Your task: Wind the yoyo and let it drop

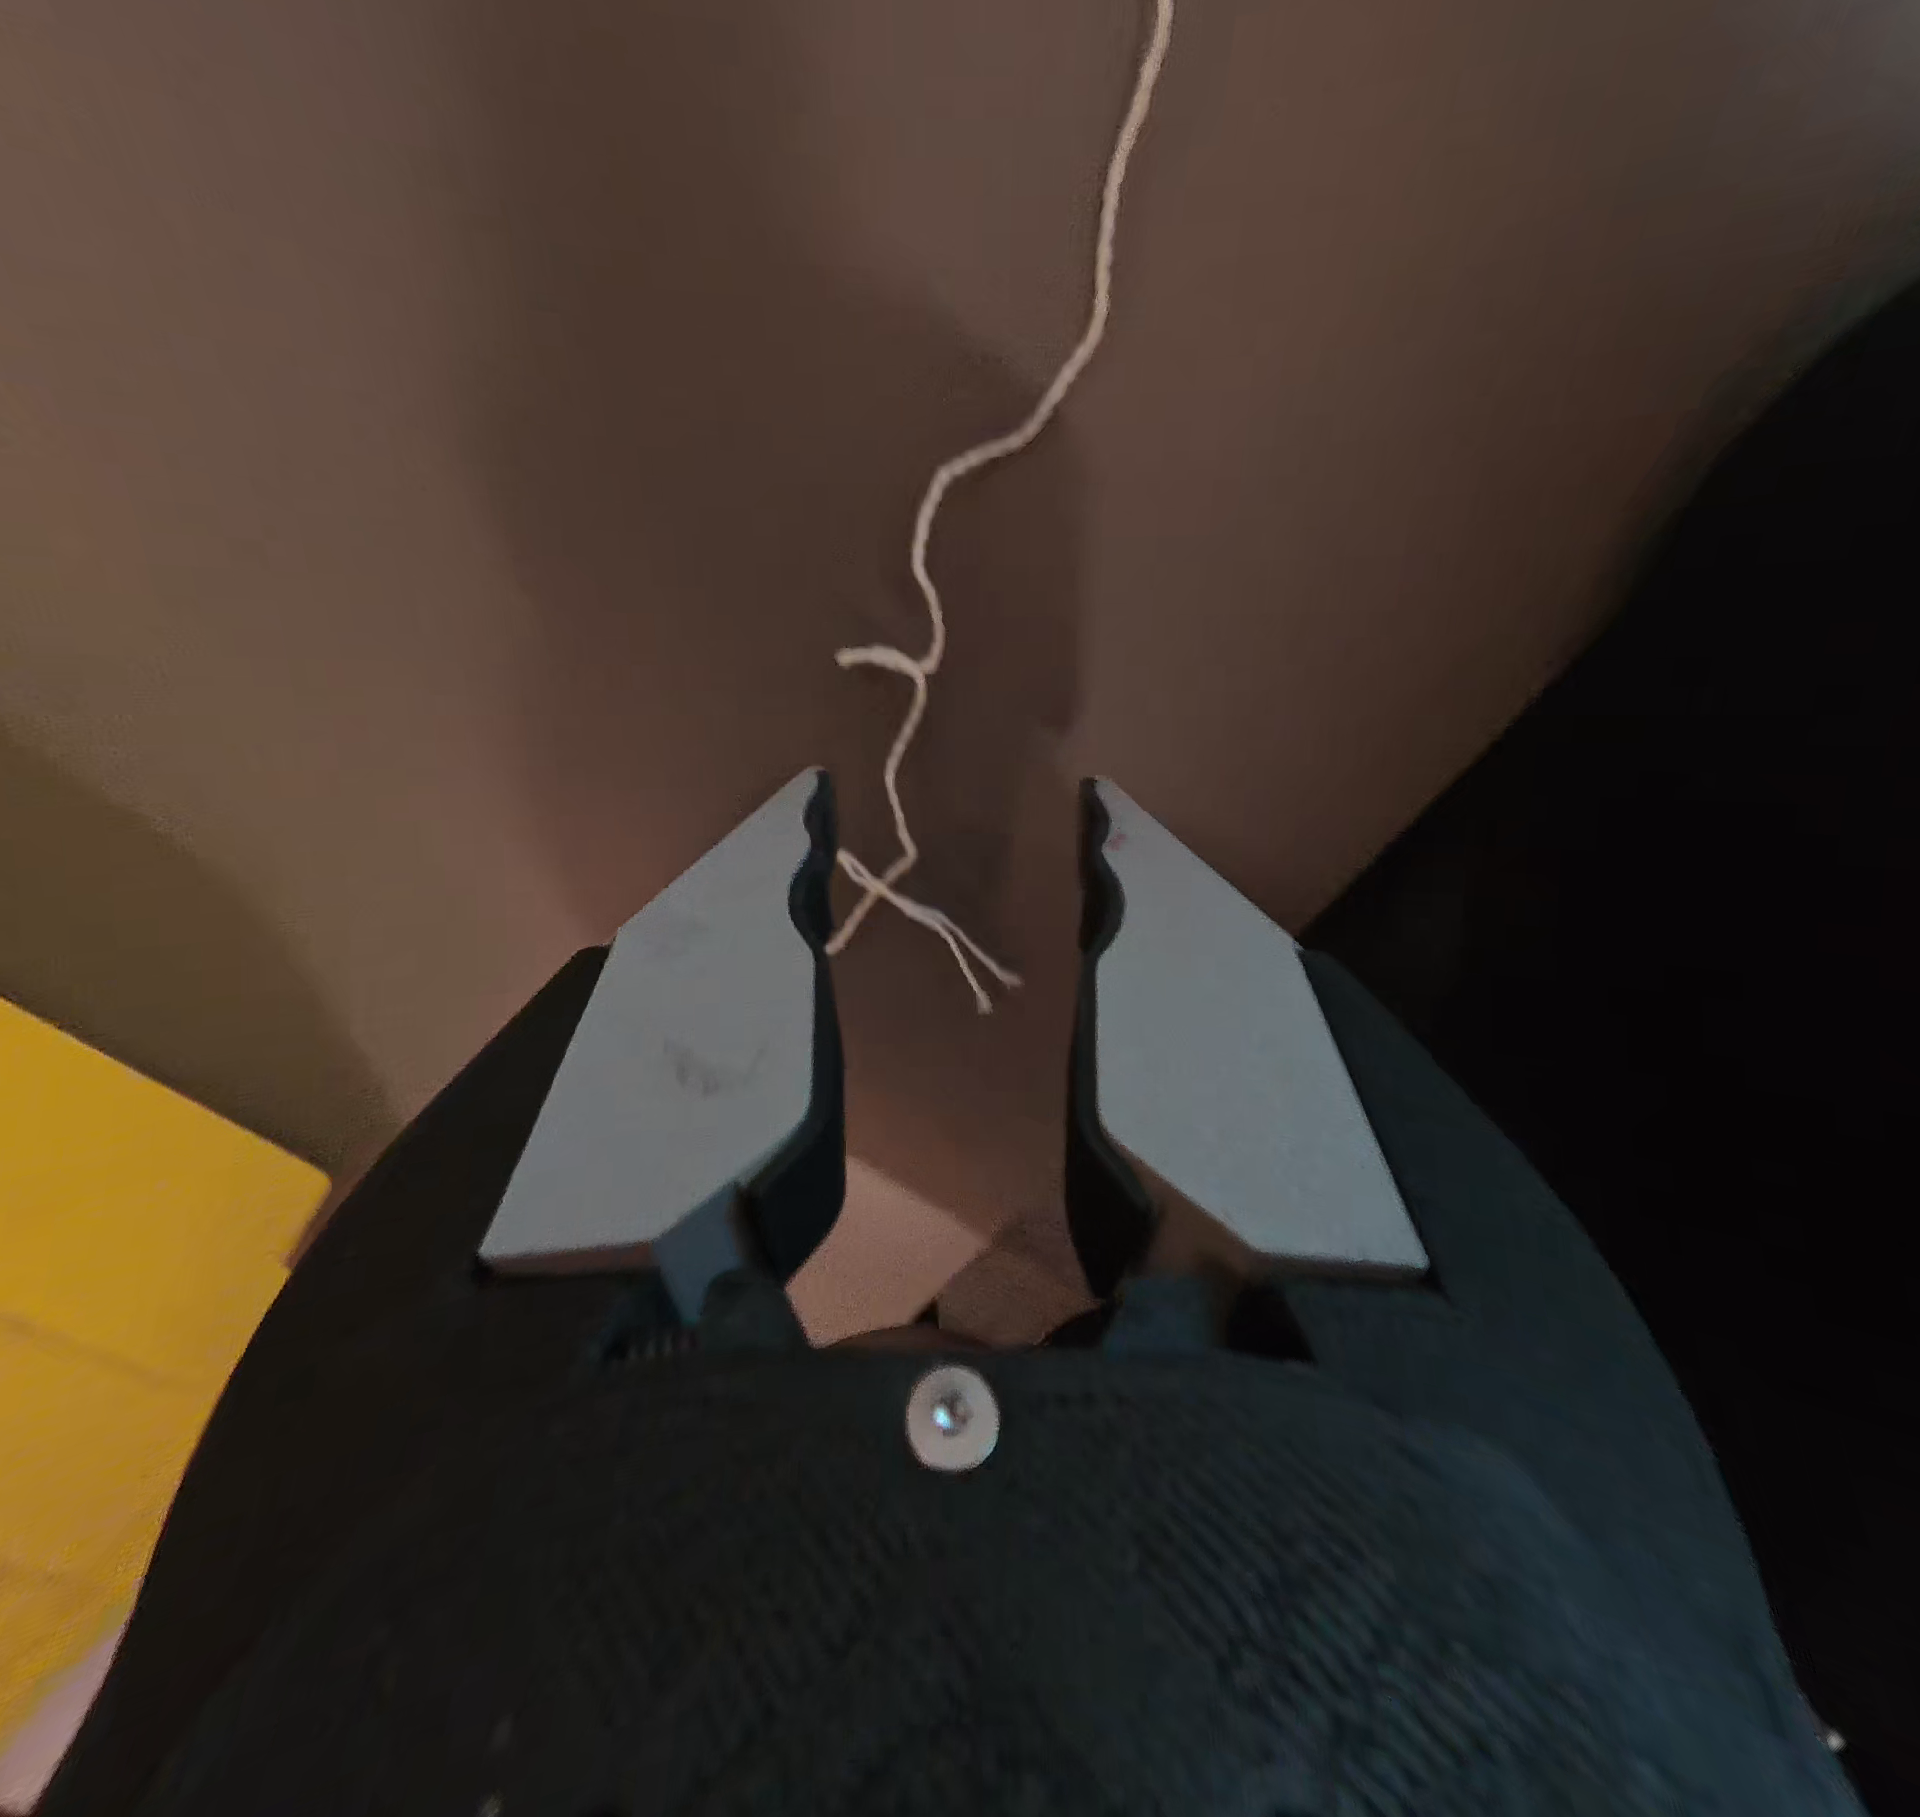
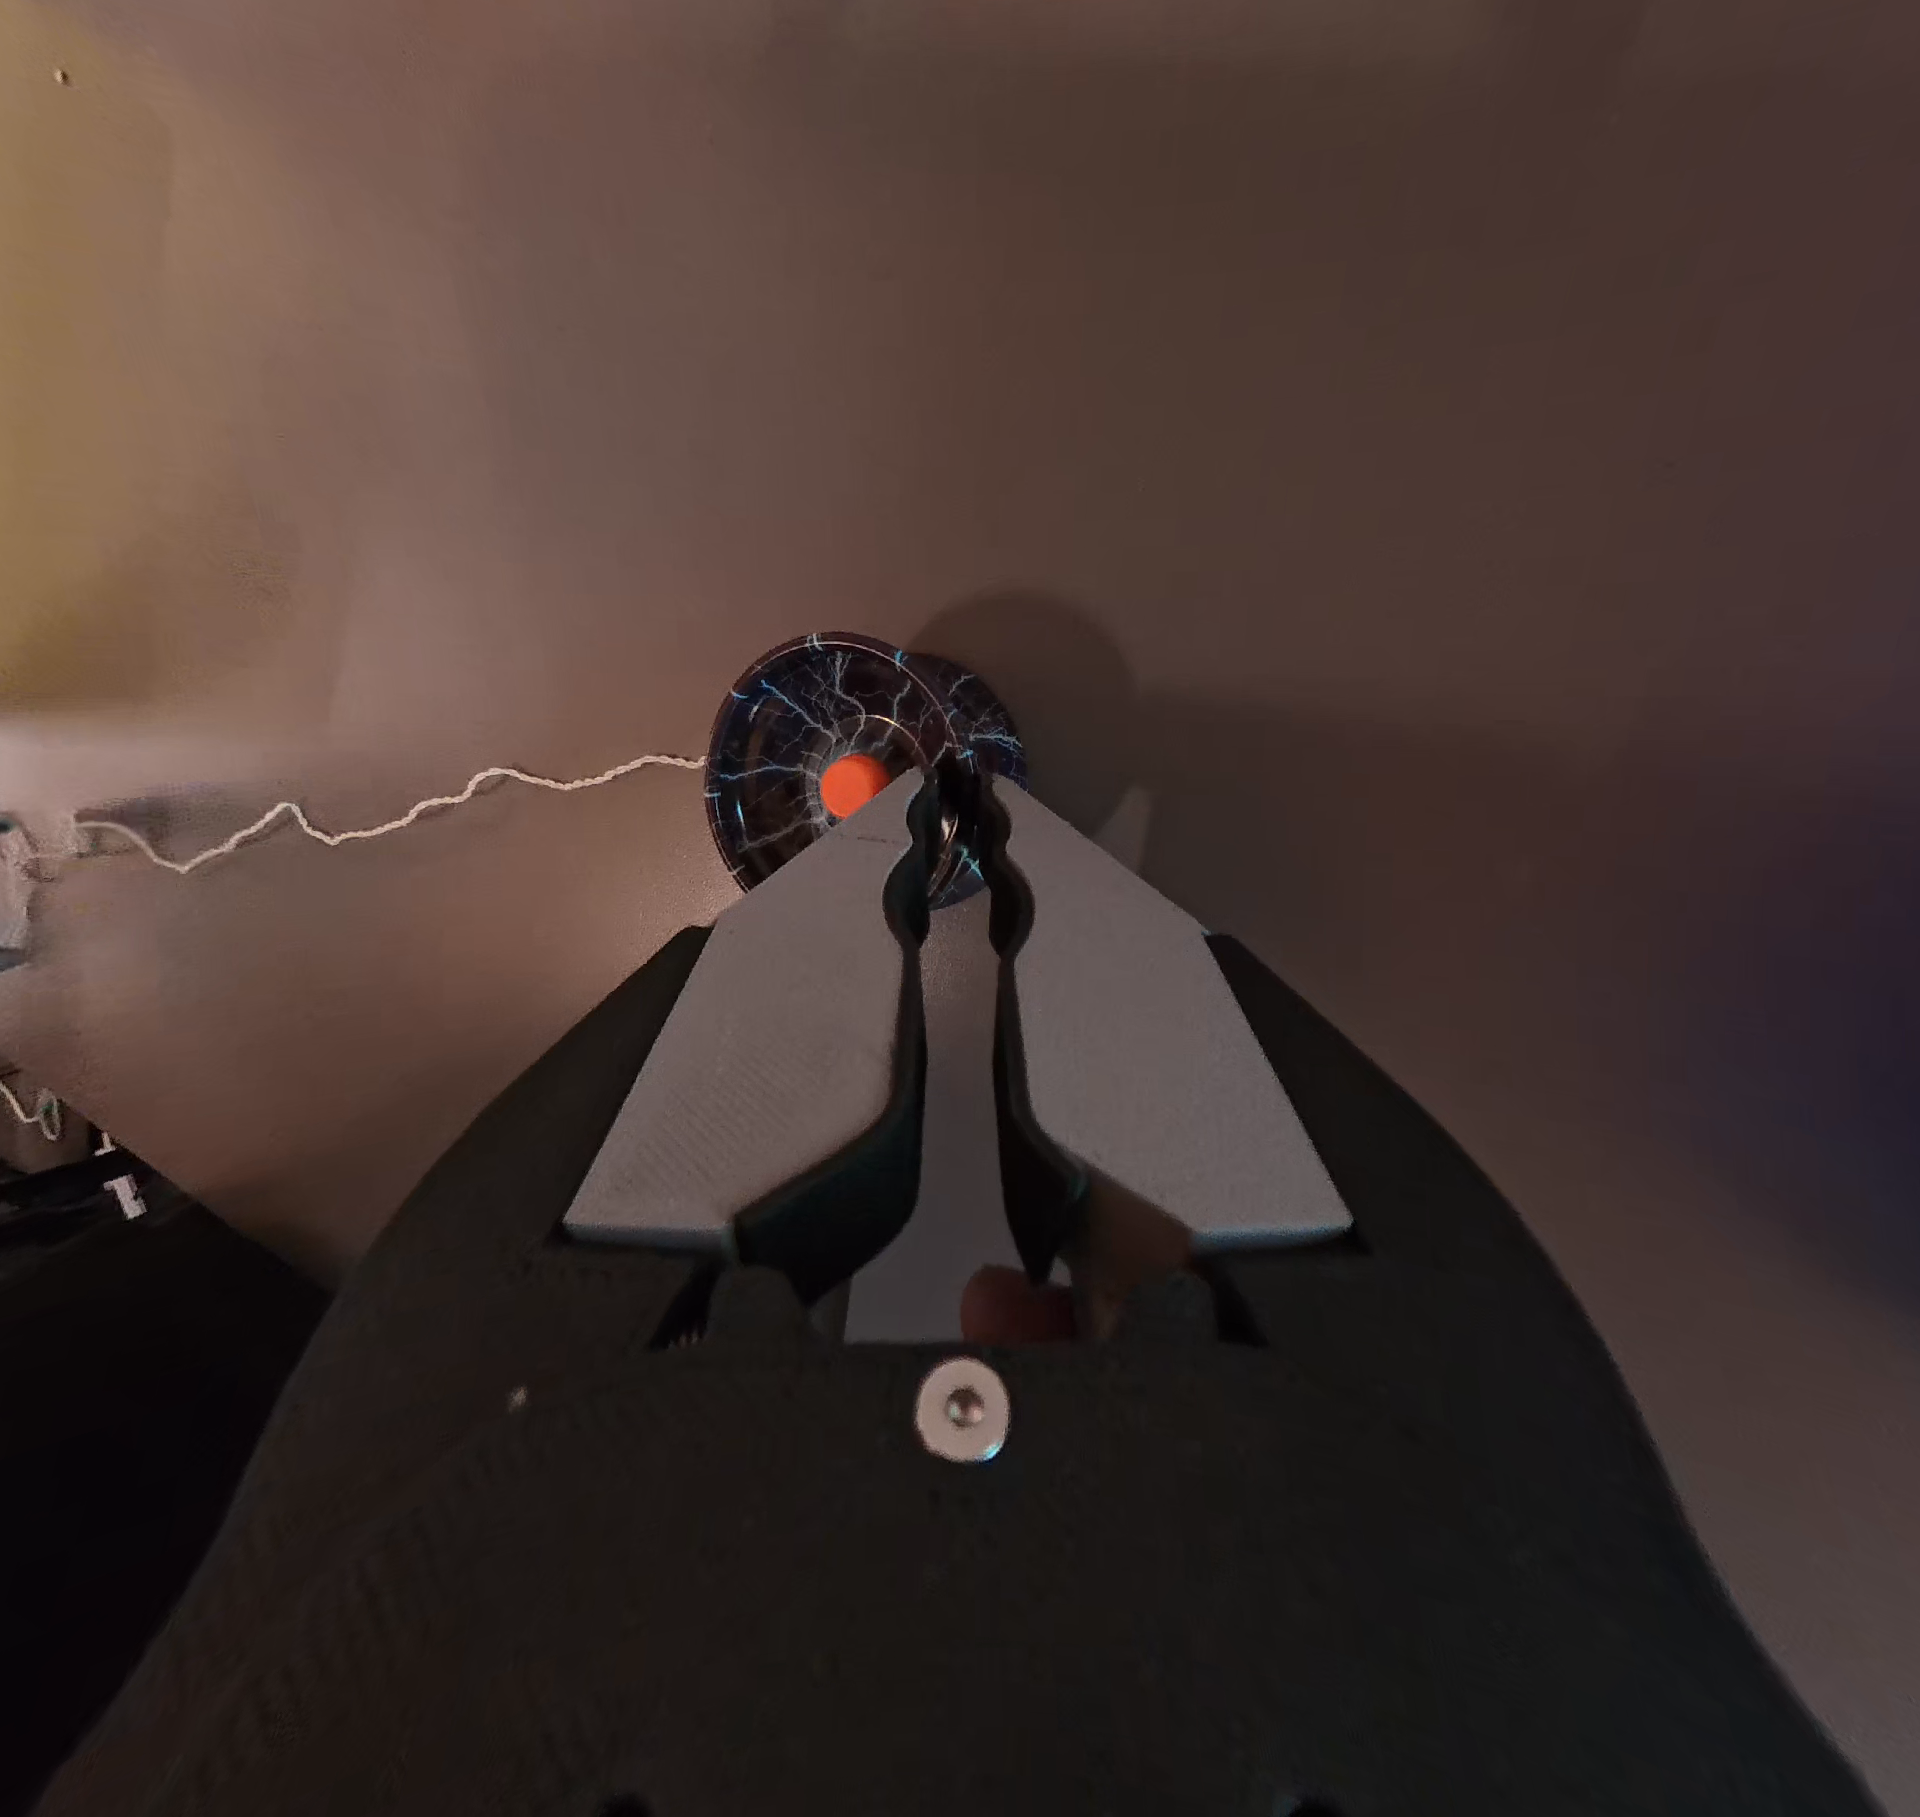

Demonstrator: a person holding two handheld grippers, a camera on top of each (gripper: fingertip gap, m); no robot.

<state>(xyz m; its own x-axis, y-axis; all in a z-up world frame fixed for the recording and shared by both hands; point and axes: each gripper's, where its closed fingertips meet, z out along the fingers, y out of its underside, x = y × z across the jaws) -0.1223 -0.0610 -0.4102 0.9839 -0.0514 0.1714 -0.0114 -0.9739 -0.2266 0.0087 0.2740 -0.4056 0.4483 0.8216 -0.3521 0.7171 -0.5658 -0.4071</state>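
Pinching the yoyo [image 2: 831, 770] by its rim in my right tongs [image 2: 954, 793], left tongs [image 1: 954, 801] spread around the slack string [image 1: 1101, 240]; I should close on it, then wrap evenly.

Dark glossy disc-shaped yoyo [image 2: 831, 770], blue lightning pattern, orange centre cap, is seen on edge. Thin white kinked string [image 2: 416, 817] is unwound, slack, trailing left; frayed knotted end is seen.
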